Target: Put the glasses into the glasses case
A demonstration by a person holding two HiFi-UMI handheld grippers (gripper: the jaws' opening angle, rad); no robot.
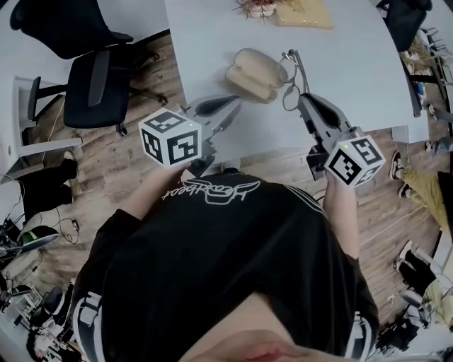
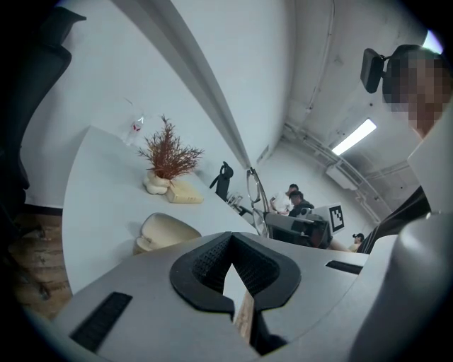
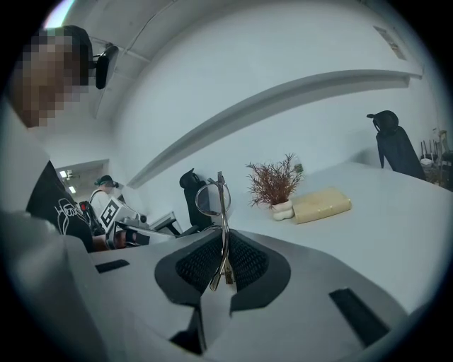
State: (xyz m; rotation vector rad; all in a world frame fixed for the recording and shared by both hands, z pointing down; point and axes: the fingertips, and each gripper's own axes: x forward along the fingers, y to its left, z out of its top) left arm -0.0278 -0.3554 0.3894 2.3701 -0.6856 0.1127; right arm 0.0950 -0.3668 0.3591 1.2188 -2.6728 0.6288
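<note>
The beige glasses case (image 1: 255,74) lies open on the white table (image 1: 354,71), and in the left gripper view the case (image 2: 164,232) sits ahead to the left. My right gripper (image 1: 303,99) is shut on thin metal-framed glasses (image 1: 290,83), held just right of the case. In the right gripper view the glasses (image 3: 212,201) stand upright, pinched between the black pads of that gripper (image 3: 225,272). My left gripper (image 1: 230,106) hovers at the case's near side. Its jaws (image 2: 232,276) look shut with nothing between them. The glasses (image 2: 256,194) also show from there.
A reddish dried plant in a white pot (image 1: 256,7) and a yellowish block (image 1: 304,14) stand at the table's far side. A black office chair (image 1: 95,78) is on the wooden floor to the left. The table's near edge runs just below both grippers.
</note>
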